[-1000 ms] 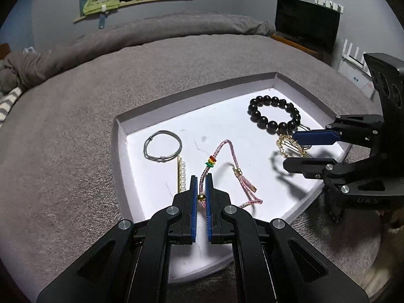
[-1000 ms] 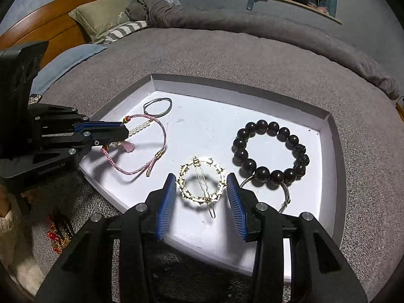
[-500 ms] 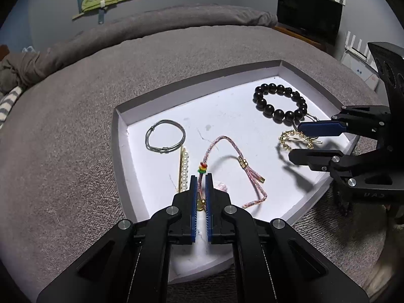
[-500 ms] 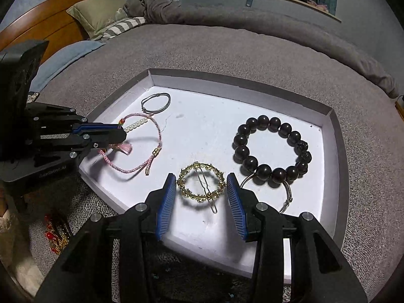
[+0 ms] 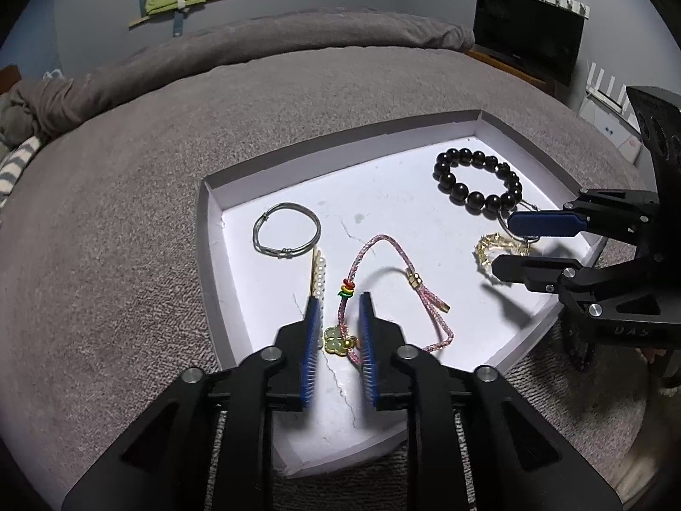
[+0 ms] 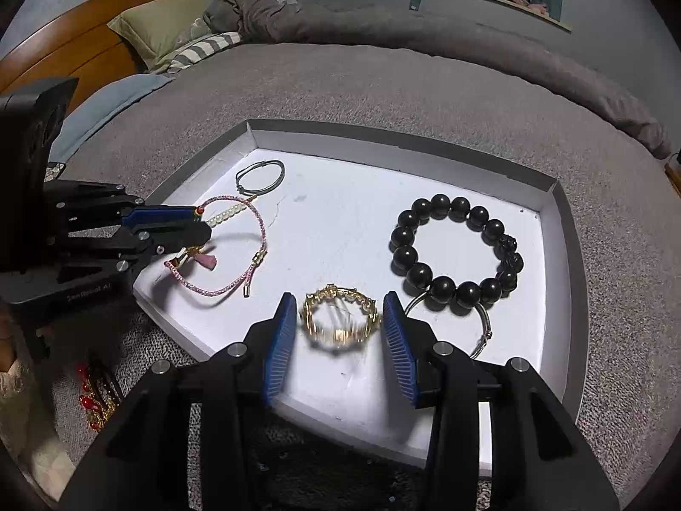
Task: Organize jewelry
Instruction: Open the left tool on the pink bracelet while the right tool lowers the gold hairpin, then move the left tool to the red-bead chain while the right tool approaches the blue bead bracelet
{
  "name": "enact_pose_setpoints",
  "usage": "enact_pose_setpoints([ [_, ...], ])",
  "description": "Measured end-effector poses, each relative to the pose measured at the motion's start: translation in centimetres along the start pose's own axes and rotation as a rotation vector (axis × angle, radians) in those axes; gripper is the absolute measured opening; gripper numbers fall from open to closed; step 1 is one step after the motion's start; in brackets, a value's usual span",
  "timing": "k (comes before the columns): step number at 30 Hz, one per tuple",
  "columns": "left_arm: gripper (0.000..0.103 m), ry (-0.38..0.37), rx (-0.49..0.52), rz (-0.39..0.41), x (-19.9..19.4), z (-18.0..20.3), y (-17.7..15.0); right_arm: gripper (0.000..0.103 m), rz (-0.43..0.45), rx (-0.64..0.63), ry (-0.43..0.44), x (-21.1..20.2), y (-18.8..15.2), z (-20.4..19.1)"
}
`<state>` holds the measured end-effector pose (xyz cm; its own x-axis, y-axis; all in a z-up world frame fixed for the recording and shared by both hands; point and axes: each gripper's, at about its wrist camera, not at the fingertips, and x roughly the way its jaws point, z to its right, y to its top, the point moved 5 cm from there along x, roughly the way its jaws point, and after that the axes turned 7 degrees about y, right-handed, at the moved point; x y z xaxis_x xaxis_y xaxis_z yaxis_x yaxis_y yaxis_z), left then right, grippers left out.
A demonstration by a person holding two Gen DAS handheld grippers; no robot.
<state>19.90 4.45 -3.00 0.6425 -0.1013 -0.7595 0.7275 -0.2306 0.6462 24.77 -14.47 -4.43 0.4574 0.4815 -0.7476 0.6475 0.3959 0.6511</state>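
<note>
My left hand-held gripper [image 5: 338,323] is opening, pads clear of the pink woven cord bracelet [image 5: 383,289], whose gold clover charm [image 5: 338,339] lies between them on the shallow white tray [image 5: 383,200]. My right hand-held gripper [image 6: 339,319] is spreading too; the round gold hair clip [image 6: 339,317] sits blurred between its pads, and I cannot tell whether they touch it. I'd let both pieces settle flat, then lift straight up so no cord snags. The black bead bracelet [image 6: 457,251] lies just beside.

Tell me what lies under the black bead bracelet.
A thin silver bangle pokes out from under the black bead bracelet, resting on the white tray. Its far part is covered by beads.
</note>
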Motion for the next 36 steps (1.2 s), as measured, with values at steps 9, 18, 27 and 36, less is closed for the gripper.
enact_pose_setpoints([
  [9,0.046,-0.002,-0.027,0.064,-2.0,0.3,0.7,0.066,0.095,0.03,-0.026,-2.4,0.4,0.6],
  [18,0.08,0.025,-0.066,0.137,-4.2,0.2,0.6,0.097,0.192,0.085,-0.084,-5.7,0.2,1.5],
  [27,0.089,0.068,-0.109,0.246,-7.2,0.6,-0.1,0.097,0.271,0.113,-0.096,-7.7,-0.3,1.2],
  [36,0.093,0.096,-0.089,0.265,-8.4,0.9,-2.6,0.098,0.312,0.09,-0.138,-9.1,-0.8,0.8],
])
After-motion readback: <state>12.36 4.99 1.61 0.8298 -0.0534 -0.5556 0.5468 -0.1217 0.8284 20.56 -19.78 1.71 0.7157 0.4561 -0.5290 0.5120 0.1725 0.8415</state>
